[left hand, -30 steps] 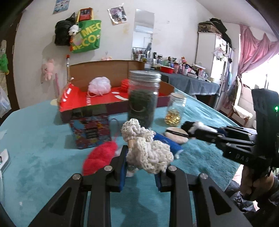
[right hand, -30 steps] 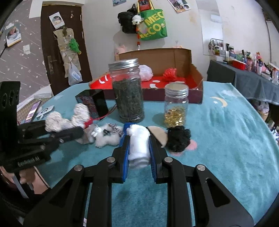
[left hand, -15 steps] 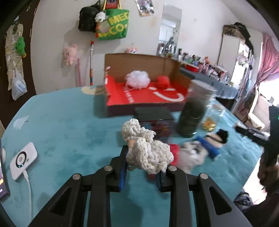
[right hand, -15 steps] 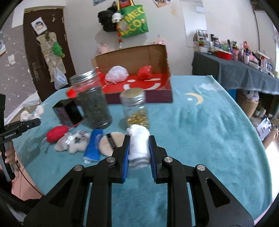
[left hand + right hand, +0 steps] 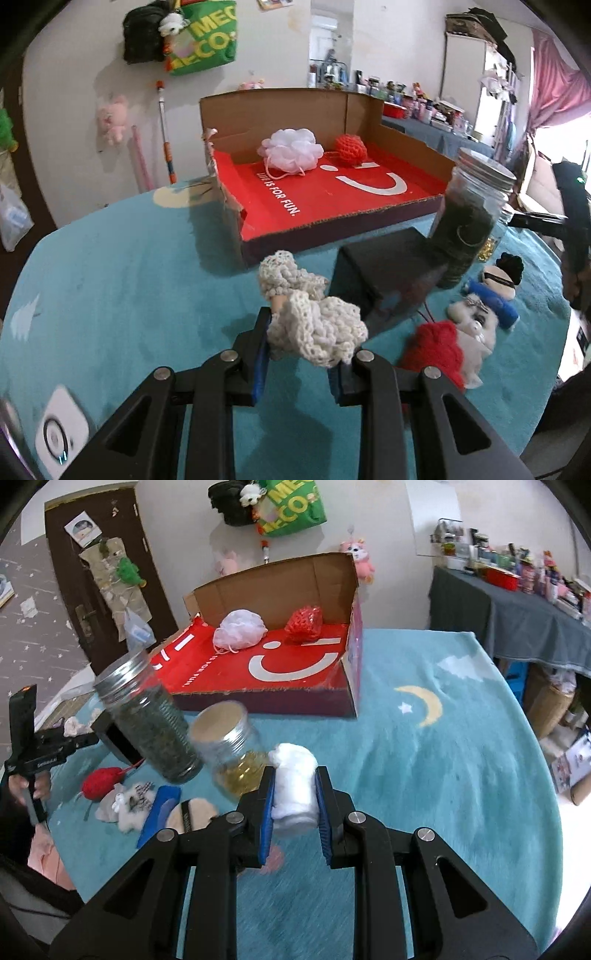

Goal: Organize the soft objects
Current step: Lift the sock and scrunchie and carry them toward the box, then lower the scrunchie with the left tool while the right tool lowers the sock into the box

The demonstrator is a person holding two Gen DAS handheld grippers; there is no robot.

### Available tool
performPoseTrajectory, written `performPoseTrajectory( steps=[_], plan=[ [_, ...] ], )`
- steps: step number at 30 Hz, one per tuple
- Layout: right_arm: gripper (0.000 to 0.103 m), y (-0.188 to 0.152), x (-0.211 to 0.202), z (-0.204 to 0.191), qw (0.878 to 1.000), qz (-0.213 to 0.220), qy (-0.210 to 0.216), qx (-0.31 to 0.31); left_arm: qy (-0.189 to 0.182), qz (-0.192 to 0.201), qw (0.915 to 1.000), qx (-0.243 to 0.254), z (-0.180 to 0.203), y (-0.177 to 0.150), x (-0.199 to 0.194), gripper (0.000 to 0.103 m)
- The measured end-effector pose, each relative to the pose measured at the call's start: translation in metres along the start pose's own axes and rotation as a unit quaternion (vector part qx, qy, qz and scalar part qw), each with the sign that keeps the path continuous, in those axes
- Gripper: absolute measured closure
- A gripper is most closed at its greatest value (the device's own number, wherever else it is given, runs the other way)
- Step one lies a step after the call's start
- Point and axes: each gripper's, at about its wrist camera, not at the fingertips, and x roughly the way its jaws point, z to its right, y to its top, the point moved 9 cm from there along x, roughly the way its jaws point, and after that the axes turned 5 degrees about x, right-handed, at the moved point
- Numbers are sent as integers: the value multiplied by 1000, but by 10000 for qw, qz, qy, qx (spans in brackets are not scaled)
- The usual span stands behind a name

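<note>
While two puffs (image 5: 290, 154) sit in box (image 5: 332, 206), each claw (image 5: 299, 349) clamps one soft toy (image 5: 294, 788).

The open red-lined cardboard box (image 5: 295, 672) is fronted by two lidded glass jars (image 5: 147, 720); bare teal tabletop (image 5: 424, 775) is left rightward.

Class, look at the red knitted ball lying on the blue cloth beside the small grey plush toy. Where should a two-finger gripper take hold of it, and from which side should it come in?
Grip the red knitted ball across its round middle, coming from above. It probably squashes evenly, so any width suits. The plush toy lies against one side and its cord trails towards the dark box, so a level approach looks crowded.
</note>
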Motion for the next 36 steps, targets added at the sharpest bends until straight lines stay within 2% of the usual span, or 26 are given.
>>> performPoseTrajectory(
  steps=[6, 16, 21, 24, 28, 31, 36],
  plan=[
    [84, 15, 20, 6, 9995, -208, 232, -74, -142, -83, 9992, 356, -2, 14, 16, 75],
    [84, 41, 32, -6, 9966, -331, 707, -259, -321, 80, 9954, 897, 0, 47, 15, 75],
    [84, 59, 38, -14, 9953, -333, 793, -438, -445, 152, 9945, 940, 6, 73, 18, 75],
    [84, 77, 43, -25, 9937, -375, 941, -476, -508, 84, 9958, 757, 7, 91, 28, 75],
    [84, 100, 60, -36, 9946, -478, 733, -553, -417, -168, 9981, 416, 4, 111, 50, 75],
    [84, 118, 79, -38, 9956, -584, 308, -668, -270, -446, 9983, 262, 2, 123, 69, 75],
    [84, 143, 125, -28, 9921, -1050, -378, -571, -60, -935, 9956, 89, 1, 136, 99, 75]
  ],
)
